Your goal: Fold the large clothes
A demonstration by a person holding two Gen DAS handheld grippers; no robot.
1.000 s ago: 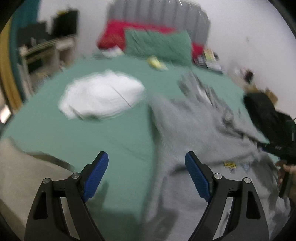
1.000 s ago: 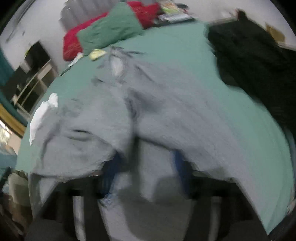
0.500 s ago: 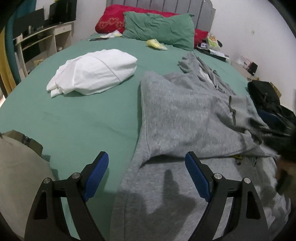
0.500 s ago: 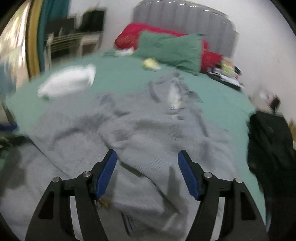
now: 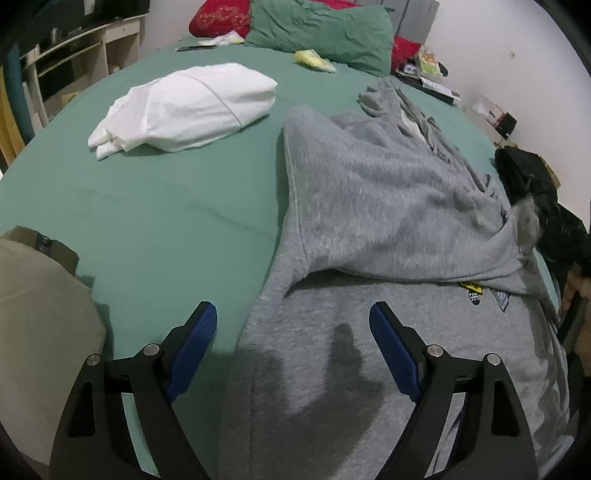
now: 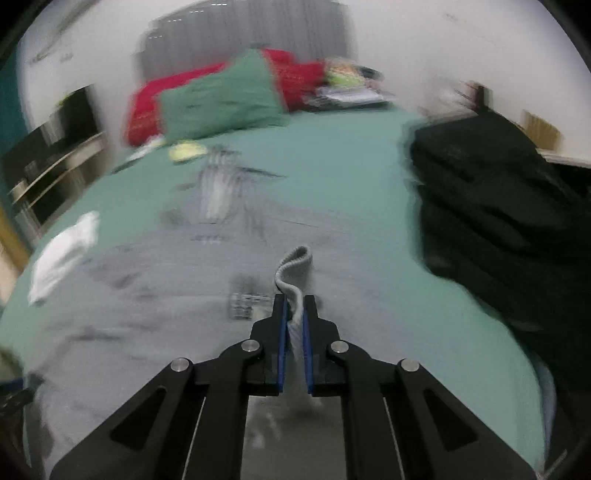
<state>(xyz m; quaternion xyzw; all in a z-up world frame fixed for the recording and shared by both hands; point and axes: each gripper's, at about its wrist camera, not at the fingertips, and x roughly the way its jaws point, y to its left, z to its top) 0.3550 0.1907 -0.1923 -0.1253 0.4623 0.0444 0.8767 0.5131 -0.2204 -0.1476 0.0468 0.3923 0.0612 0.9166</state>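
Observation:
A large grey sweatshirt [image 5: 388, 206] lies spread on the green bed [image 5: 155, 206], one sleeve folded across its body. My left gripper [image 5: 291, 328] is open and empty, hovering over the sweatshirt's near left edge. My right gripper [image 6: 294, 310] is shut on the ribbed grey cuff [image 6: 293, 273] of the sweatshirt, which curls up between the blue pads. The right wrist view is blurred; the grey sweatshirt [image 6: 147, 295] fills its lower left.
A folded white garment [image 5: 184, 107] lies at the far left of the bed. Green and red pillows [image 5: 321, 26] sit at the headboard. A black garment [image 6: 498, 206] lies on the right side. A beige cloth [image 5: 40, 317] is near left.
My right gripper was open half a second ago and has closed on the sweatshirt's cuff while swinging. The left gripper has stayed open, its view steadying over the sweatshirt's edge.

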